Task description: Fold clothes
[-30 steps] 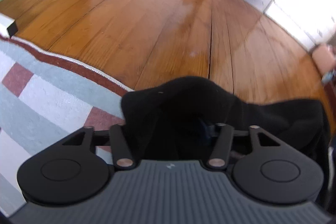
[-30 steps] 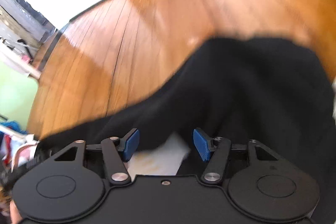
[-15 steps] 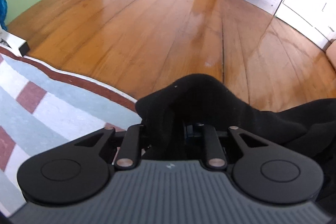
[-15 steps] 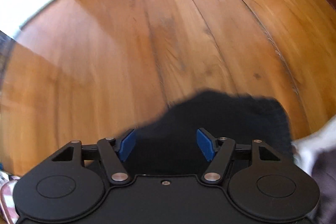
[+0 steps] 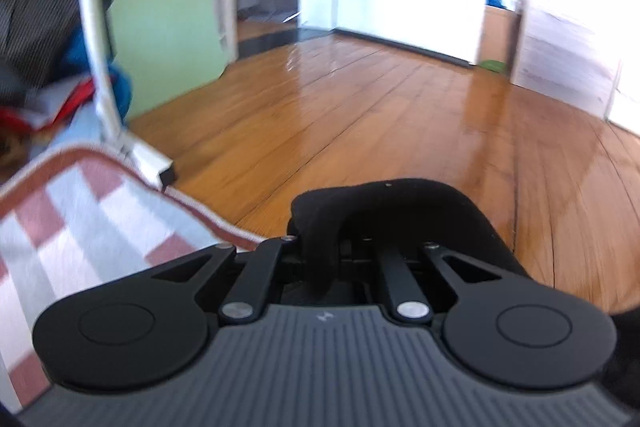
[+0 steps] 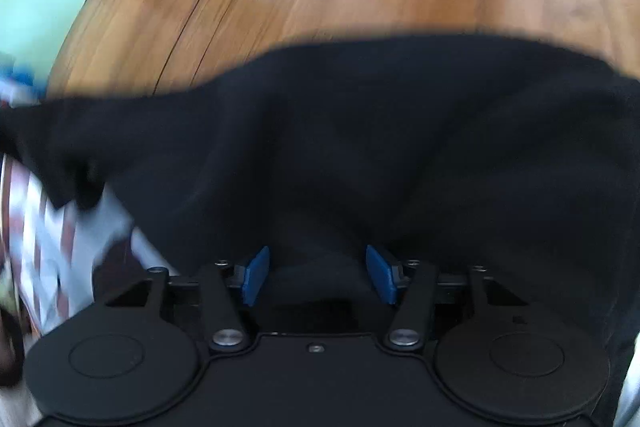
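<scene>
Soft black knit garment (image 6: 360, 131) sprawls over polished wooden plank floor (image 5: 380, 115), one edge on red-and-grey checked rug (image 5: 80, 211). Left gripper (image 5: 352, 251) pinches bunched corner. Right gripper (image 6: 316, 275) closing – blue pads (image 6: 254, 279) apart, cloth between. Limp, light, likely sags – take hems.
</scene>
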### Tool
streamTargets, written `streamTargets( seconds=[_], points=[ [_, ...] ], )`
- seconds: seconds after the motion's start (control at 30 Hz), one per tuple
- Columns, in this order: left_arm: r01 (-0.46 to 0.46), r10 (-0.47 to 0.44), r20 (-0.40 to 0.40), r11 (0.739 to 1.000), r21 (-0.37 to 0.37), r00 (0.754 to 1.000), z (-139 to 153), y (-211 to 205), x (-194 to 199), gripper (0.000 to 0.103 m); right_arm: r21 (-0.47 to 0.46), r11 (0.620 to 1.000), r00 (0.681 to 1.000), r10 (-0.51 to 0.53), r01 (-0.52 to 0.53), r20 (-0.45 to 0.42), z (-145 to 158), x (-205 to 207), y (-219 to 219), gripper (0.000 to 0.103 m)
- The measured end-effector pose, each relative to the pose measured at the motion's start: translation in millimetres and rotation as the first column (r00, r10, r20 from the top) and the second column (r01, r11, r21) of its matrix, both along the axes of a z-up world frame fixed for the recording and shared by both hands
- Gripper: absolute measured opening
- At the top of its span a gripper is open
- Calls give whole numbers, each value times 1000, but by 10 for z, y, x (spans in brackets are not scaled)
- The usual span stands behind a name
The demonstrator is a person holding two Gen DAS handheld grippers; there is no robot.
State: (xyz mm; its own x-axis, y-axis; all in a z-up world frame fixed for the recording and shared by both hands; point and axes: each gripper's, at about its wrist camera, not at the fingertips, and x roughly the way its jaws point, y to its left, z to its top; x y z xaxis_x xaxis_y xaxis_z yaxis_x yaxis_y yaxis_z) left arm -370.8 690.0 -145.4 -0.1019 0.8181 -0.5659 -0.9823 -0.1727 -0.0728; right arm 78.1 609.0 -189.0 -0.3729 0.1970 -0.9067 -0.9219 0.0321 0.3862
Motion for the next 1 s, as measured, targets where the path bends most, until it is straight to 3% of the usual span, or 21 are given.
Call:
streamTargets(
  seconds=[0.07,0.13,0.23,0.3,0.37,0.43,0.47,0.6,0.73,0.83,0.9,0.93,0.97,1.0],
  points=[
    [-24,25,44,999,-25,999,-38,22,-115,6,29,998,998,53,-54,35,123,-61,-103,61],
    [-36,39,57,998,-54,998,-115,49,-155,6,109,993,997,39,-46,66,332,36,-103,60],
    [-37,40,43,997,-68,998,-161,77,-145,8,239,969,976,-109,63,187,624,341,-38,70],
    [-35,37,26,997,-72,999,-179,106,-114,8,265,952,931,-228,152,284,630,629,41,72],
    [-30,32,24,997,-71,999,-183,105,-102,8,274,935,861,-324,226,393,578,893,111,72],
    [-28,31,54,997,-68,998,-184,105,-135,8,322,906,692,-419,275,588,478,1013,107,73],
    [-28,33,78,997,-67,996,-183,106,-171,8,336,894,649,-446,295,616,425,1054,84,73],
    [-24,34,149,997,-73,988,-211,129,-284,8,324,856,731,-514,403,450,132,1174,-3,77],
    [-18,32,182,997,-80,983,-259,158,-336,9,329,825,709,-564,460,424,-222,1264,2,83],
    [-28,53,197,992,-126,979,-377,227,-342,11,383,857,719,-503,345,480,-294,1179,37,83],
    [-34,72,217,984,-176,974,-485,272,-336,12,395,871,754,-464,292,466,-250,1164,68,53],
    [-35,80,221,979,-202,972,-536,293,-325,12,402,876,766,-445,265,464,-226,1151,80,50],
    [-36,84,211,974,-224,974,-577,312,-298,12,415,879,757,-433,234,489,-186,1106,73,26],
    [-38,85,192,971,-236,978,-604,323,-261,12,436,879,736,-424,194,527,-132,1041,50,23]
  ],
)
